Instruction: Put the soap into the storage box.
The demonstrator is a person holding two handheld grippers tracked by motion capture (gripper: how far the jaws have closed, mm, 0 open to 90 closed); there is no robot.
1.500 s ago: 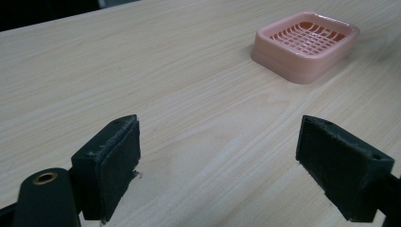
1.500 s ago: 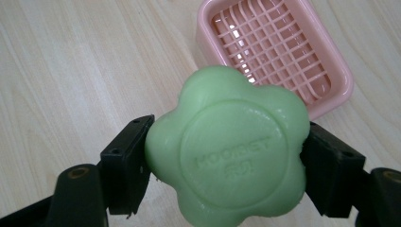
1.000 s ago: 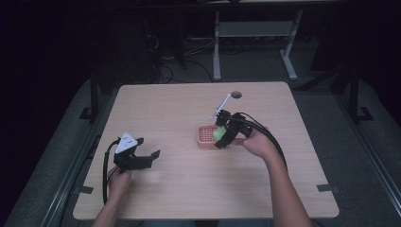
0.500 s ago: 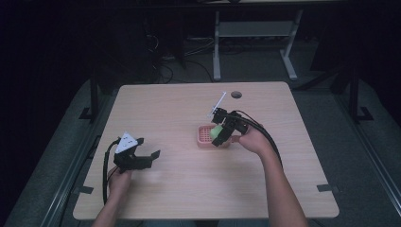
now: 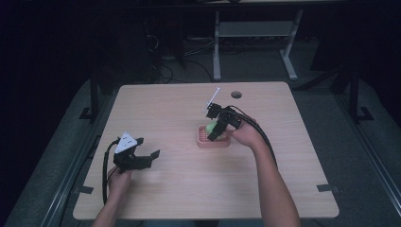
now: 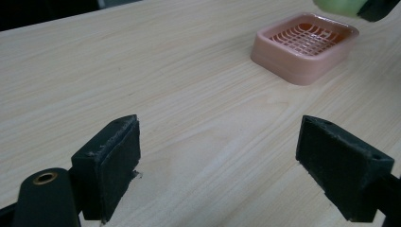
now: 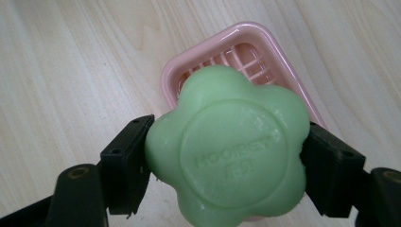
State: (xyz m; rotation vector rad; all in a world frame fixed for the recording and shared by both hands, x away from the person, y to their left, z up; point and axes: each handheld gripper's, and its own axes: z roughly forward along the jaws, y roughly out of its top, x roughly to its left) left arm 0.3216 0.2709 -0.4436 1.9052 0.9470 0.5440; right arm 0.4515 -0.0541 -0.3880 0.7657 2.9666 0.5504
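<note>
Right gripper view looks straight down on a green flower-shaped soap [image 7: 227,152], its raised lettering facing up, pinched at two opposite sides by the right tool [image 7: 226,165], whose black jaws are closed tight against it. Directly beneath sits the pink soap dish [image 7: 279,61], its slatted grid showing past the soap's upper edge; the soap hangs above the dish, not resting in it. From the high view the soap [image 5: 211,127] appears as a pale green patch at the right tool [image 5: 215,131], over the dish [image 5: 213,142] near the middle of the wooden surface [image 5: 179,189]. Compared with a second ago, the right hand [image 5: 246,136] has drawn a little toward the person and the tool now tilts more steeply down over the dish; the dish itself has not shifted.

Well apart, near the front left edge, the left tool [image 5: 144,160] is where it was, held low in the left hand [image 5: 118,178]. In the left gripper view its jaws stand wide apart with nothing between them, just bare wood below, and the dish [image 6: 305,45] lies farther off.
</note>
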